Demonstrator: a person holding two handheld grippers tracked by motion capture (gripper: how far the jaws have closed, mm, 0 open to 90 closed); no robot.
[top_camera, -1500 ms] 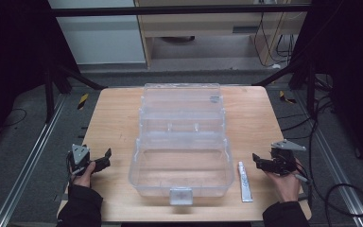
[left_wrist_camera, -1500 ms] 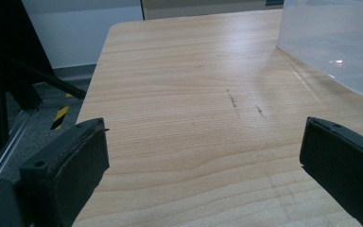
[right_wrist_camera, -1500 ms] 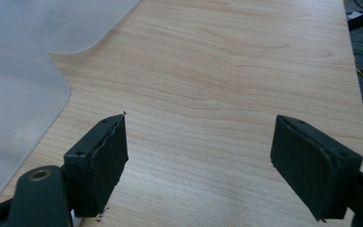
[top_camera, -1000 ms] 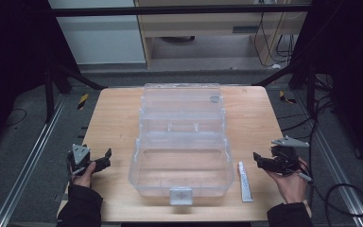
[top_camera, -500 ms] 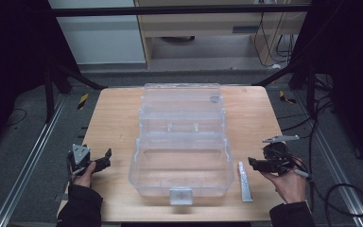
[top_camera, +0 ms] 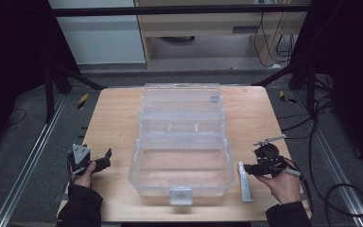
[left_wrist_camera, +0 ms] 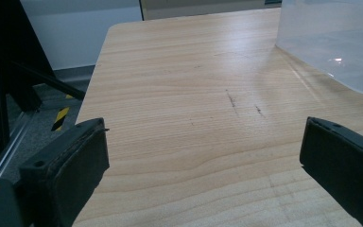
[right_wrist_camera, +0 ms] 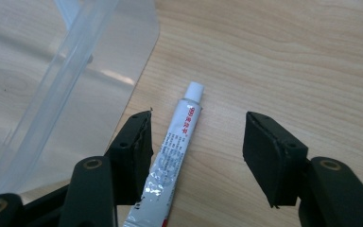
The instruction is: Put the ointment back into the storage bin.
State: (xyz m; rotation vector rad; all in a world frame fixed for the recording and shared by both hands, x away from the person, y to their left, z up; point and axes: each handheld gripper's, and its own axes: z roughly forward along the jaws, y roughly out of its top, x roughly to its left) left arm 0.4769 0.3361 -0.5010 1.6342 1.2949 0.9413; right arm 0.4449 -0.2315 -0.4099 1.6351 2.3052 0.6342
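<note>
Since the earlier frames the right gripper [top_camera: 248, 168] has shifted inward from the right edge toward the tube, while the left gripper [top_camera: 105, 158] has stayed where it was.

At the left of the wooden surface [top_camera: 116, 123], the left gripper is held in the person's left hand [top_camera: 86, 173], low over the wood near the front left corner. In the left gripper view its fingers [left_wrist_camera: 71, 165] stand wide apart with nothing between them but bare wood, and a corner of the clear plastic box [left_wrist_camera: 335, 42] shows at the upper right.

In the middle of the surface sits the clear plastic box [top_camera: 182, 142], open, its lid laid back toward the far edge and a latch on its front wall.

Just right of the box lies a small white tube [top_camera: 244, 182], lengthwise, its cap pointing away from the person. The right gripper, held in the right hand [top_camera: 281, 182], points left at it. In the right gripper view its fingers [right_wrist_camera: 269, 156] are spread wide, with the tube [right_wrist_camera: 172, 151] lying between them, nearer the left finger and apparently not gripped, and the box's rim close at the left.
</note>
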